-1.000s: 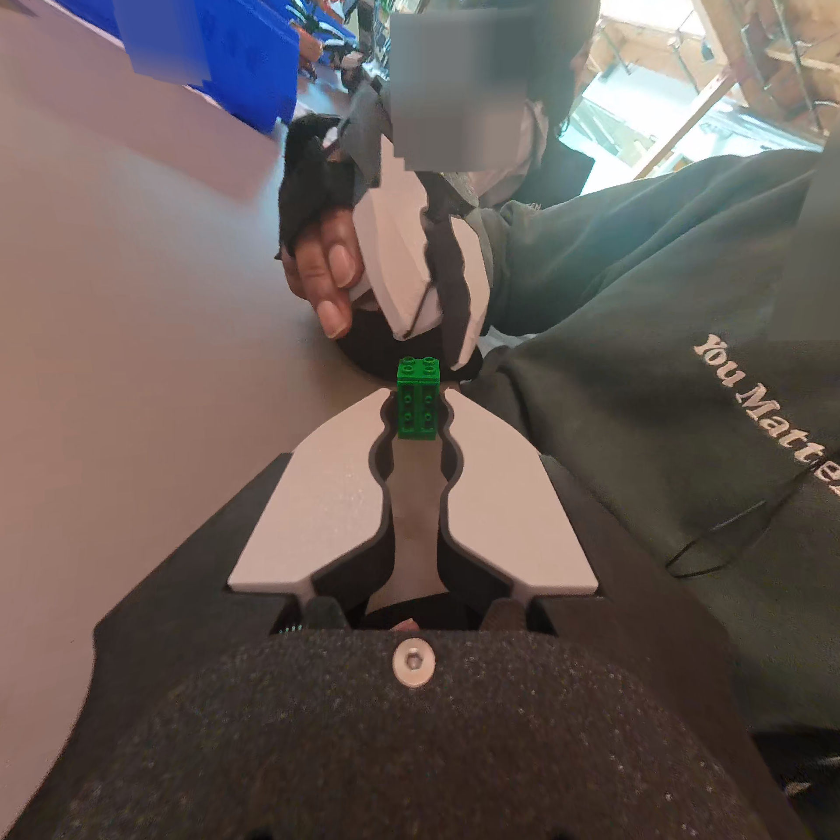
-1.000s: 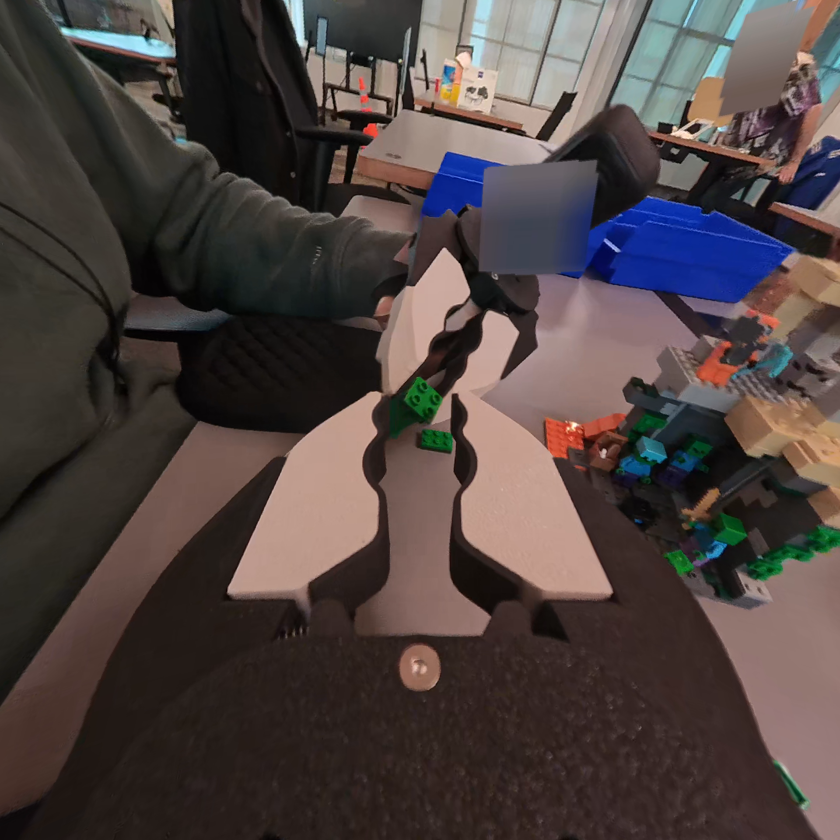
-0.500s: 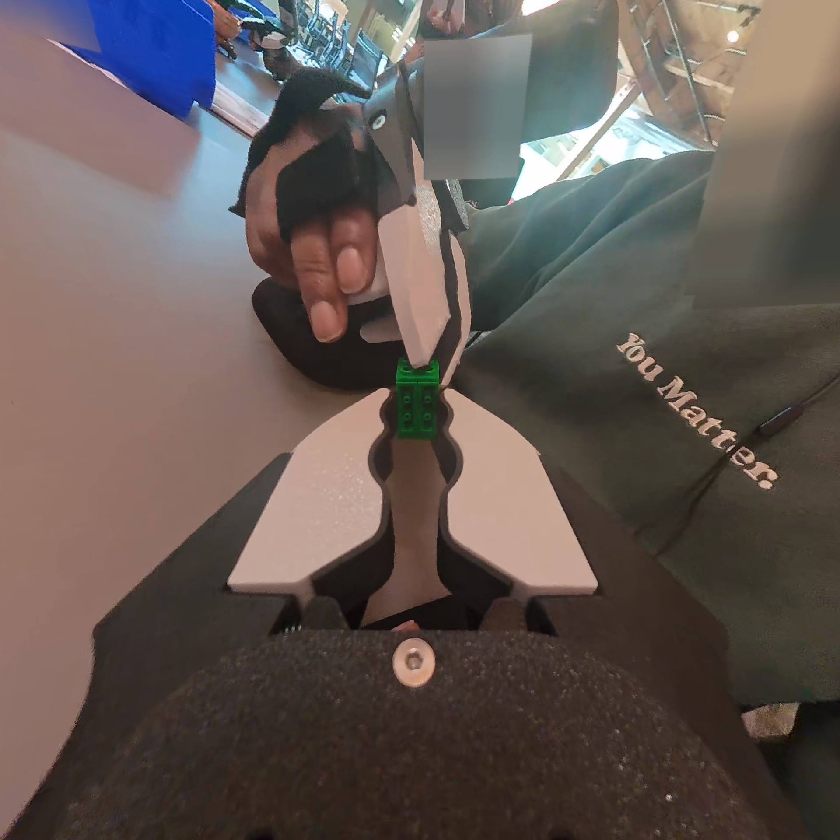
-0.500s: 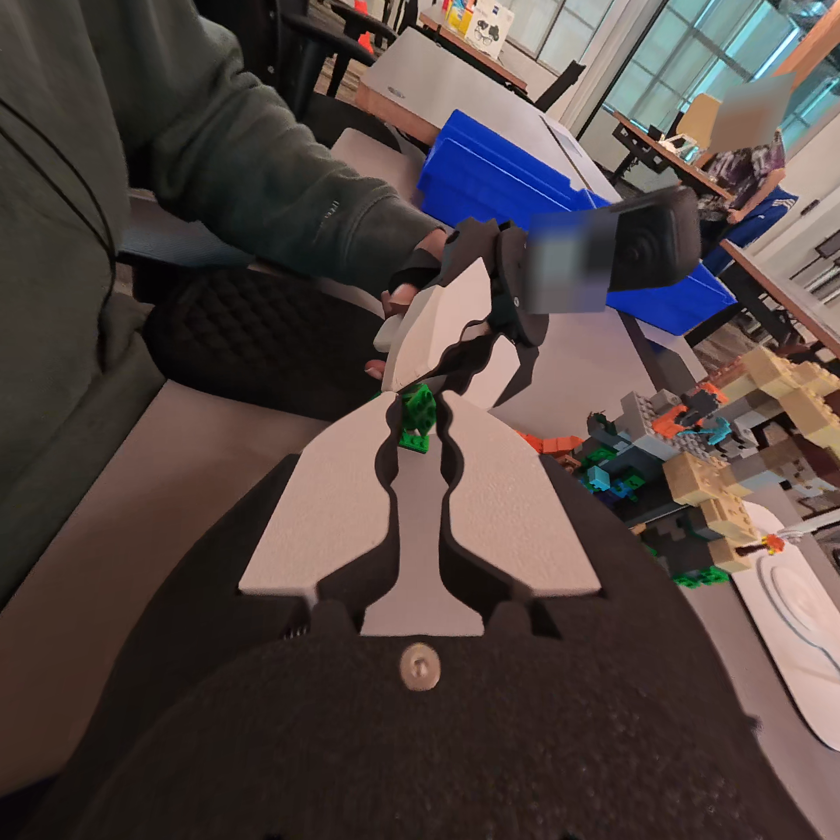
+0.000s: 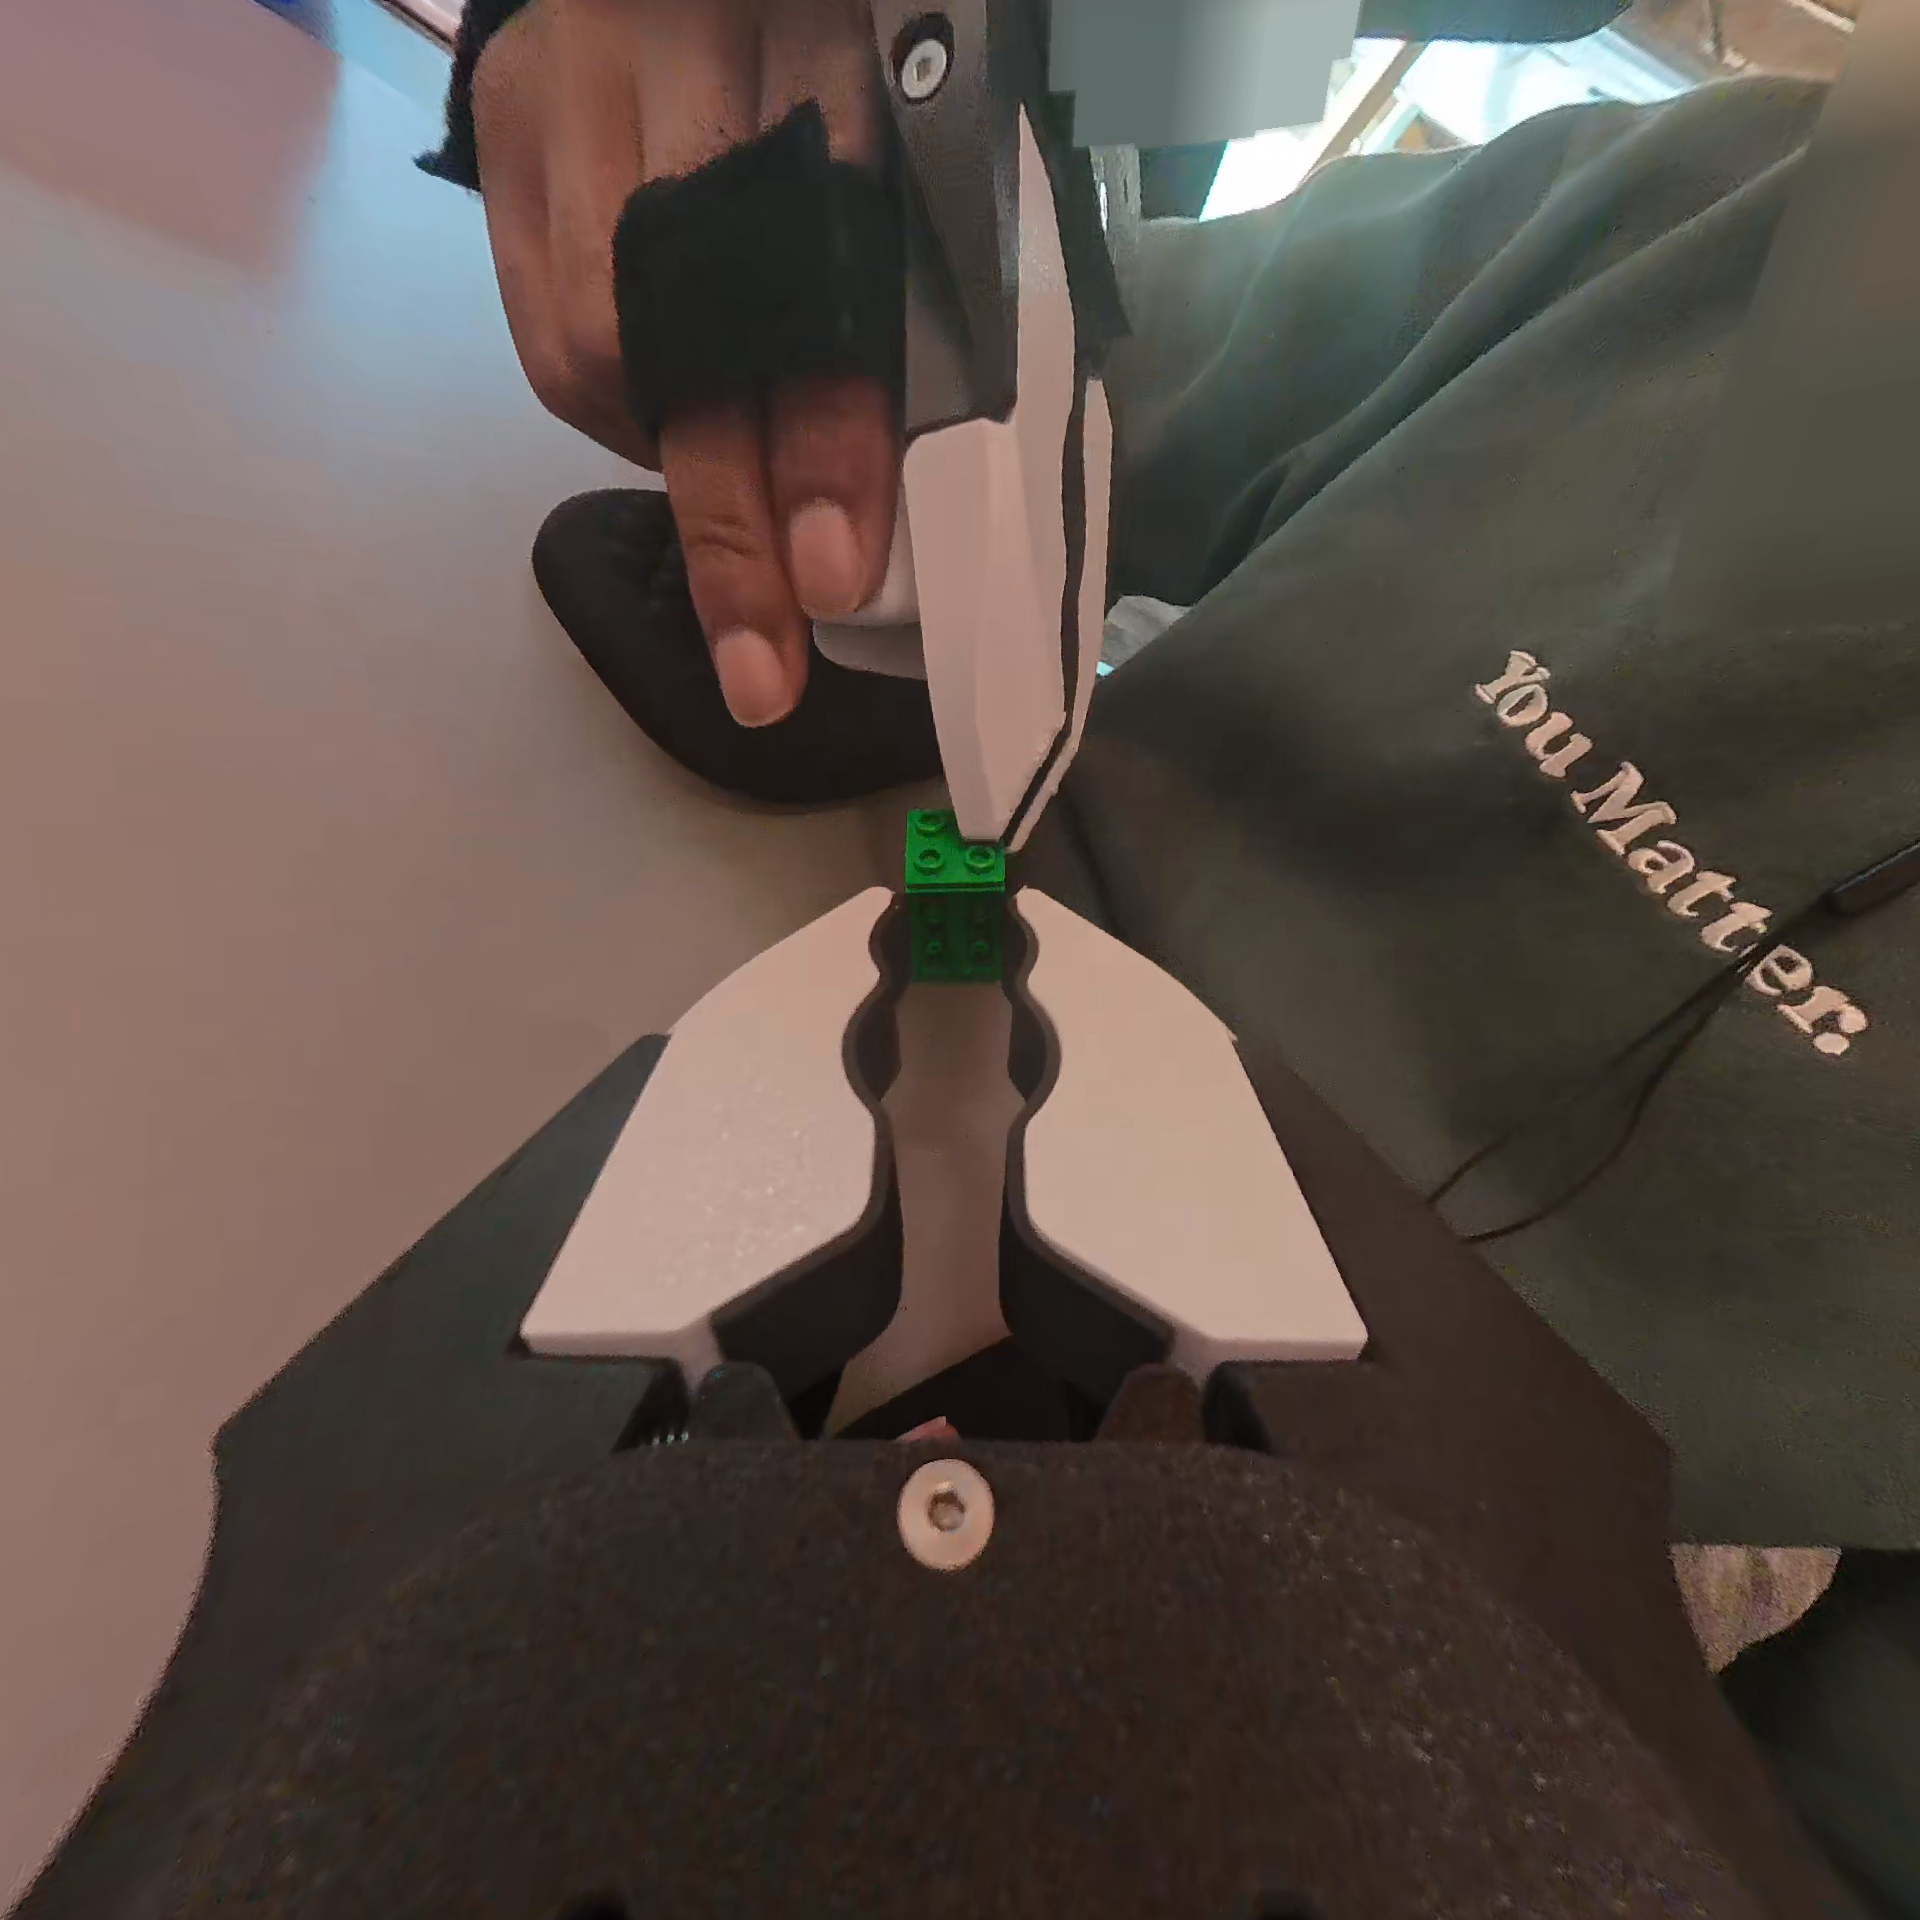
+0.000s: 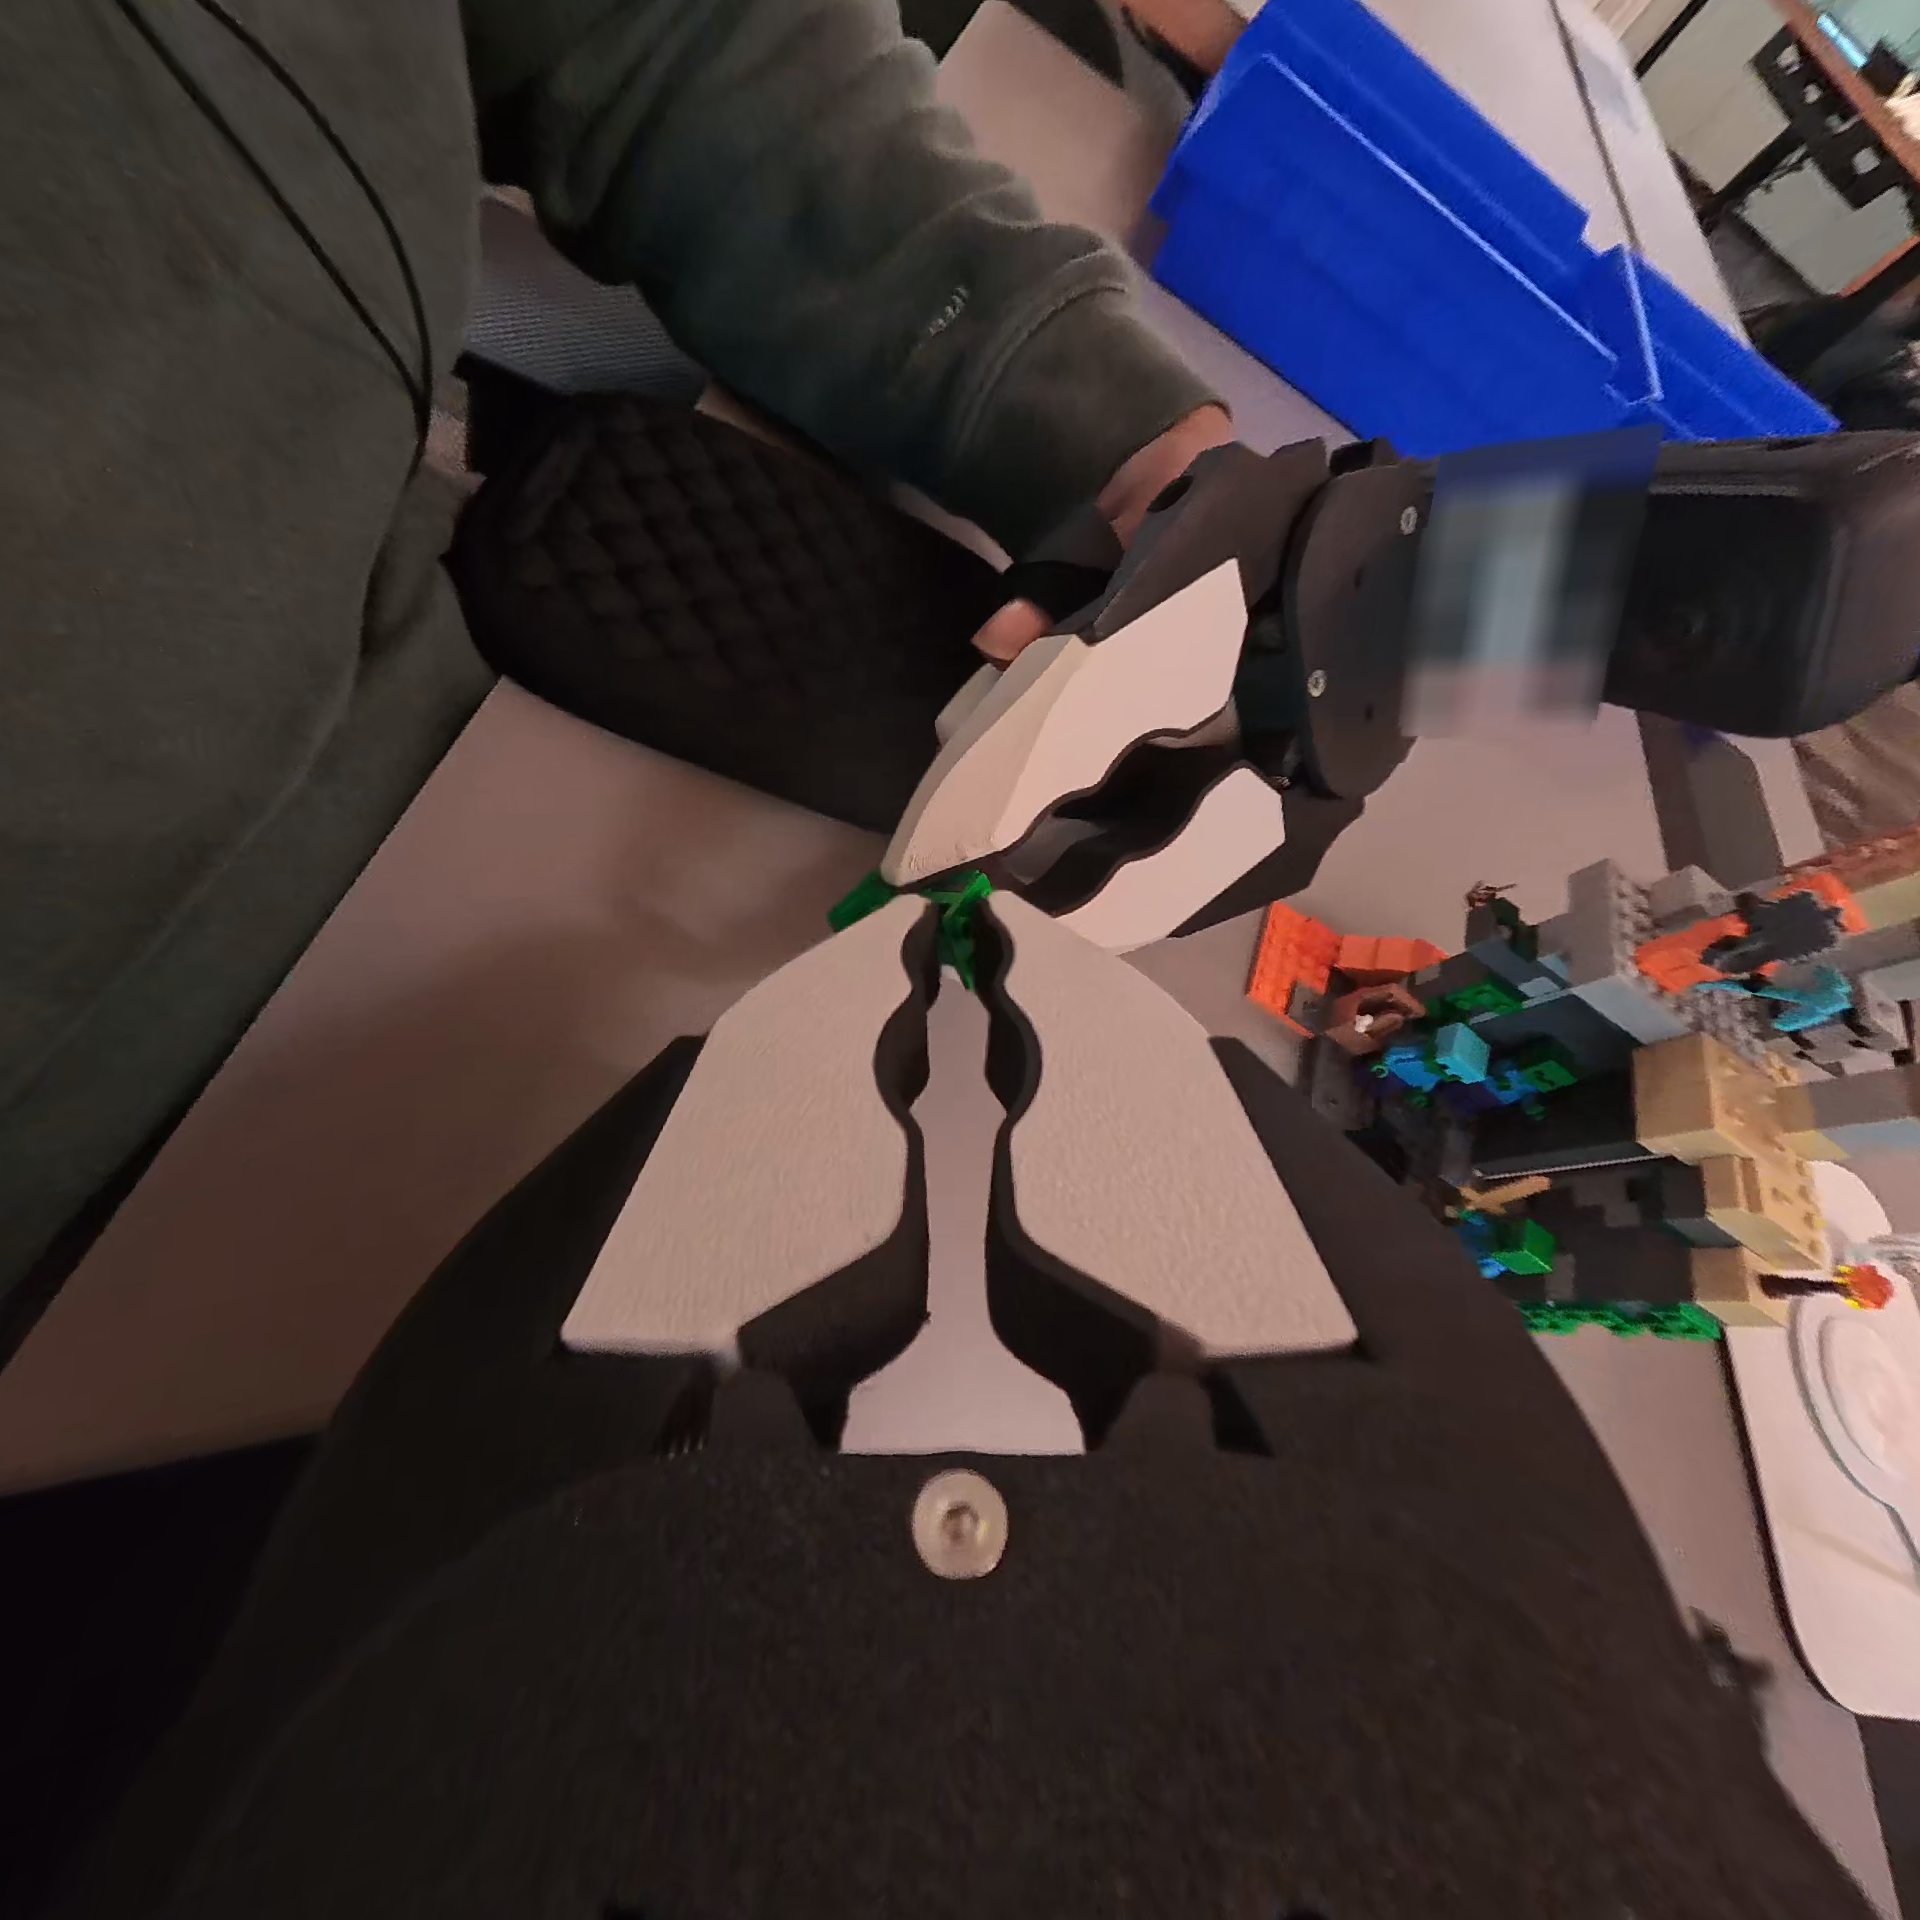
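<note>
Our left gripper [image 5: 956, 914] pinches the green brick stack [image 5: 954, 899] at its tips, same as a second ago. Our right gripper [image 6: 951, 914] has closed in from well apart and now meets it tip to tip above the table [image 5: 260, 727]; its fingers are narrowed on something green, blurred, so we cannot tell if it clamps. The small green plate on the table earlier is hidden now. Brick model [image 6: 1558, 1091] and blue bins [image 6: 1403, 260] sit off right.

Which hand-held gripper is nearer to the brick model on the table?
Right. The right hand-held gripper is just left of the brick model; the left hand-held gripper comes from farther back.
</note>
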`<state>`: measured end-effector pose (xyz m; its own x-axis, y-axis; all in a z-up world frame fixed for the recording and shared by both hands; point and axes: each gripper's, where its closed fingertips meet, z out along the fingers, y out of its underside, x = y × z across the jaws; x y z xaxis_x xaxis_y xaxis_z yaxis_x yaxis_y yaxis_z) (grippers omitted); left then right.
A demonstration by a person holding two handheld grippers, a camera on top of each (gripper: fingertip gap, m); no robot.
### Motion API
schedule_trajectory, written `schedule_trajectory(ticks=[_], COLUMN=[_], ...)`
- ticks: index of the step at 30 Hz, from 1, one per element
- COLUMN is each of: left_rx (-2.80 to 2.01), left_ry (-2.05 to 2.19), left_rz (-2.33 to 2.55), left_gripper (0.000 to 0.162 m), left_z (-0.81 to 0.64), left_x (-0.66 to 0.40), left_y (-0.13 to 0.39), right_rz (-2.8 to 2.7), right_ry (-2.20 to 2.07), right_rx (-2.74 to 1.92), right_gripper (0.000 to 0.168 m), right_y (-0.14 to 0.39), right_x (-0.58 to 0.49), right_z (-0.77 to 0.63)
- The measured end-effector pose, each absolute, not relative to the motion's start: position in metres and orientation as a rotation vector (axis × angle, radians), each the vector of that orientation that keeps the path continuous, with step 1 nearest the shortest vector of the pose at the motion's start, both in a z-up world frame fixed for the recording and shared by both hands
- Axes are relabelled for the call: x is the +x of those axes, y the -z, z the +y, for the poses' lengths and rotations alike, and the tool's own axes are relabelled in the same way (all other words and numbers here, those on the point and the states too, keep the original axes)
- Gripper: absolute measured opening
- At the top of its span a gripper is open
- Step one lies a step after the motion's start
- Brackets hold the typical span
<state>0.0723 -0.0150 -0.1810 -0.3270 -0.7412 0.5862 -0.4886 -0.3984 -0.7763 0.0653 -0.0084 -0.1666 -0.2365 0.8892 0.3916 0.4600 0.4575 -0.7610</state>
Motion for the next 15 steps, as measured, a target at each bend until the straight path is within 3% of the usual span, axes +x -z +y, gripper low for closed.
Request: schedule_trajectory(ticks=[15], left_rx=[-1.668], left_ry=[1.700], left_rz=[1.686], left_gripper=[0.016], left_z=[-0.0193], left_x=[0.0762], left_y=[0.1830], right_rz=[-1.938], right_ry=[-0.973], right_rx=[-1.223], right_gripper=[0.005], right_y=[0.1653], right_x=[0.0676], right_z=[-0.0135])
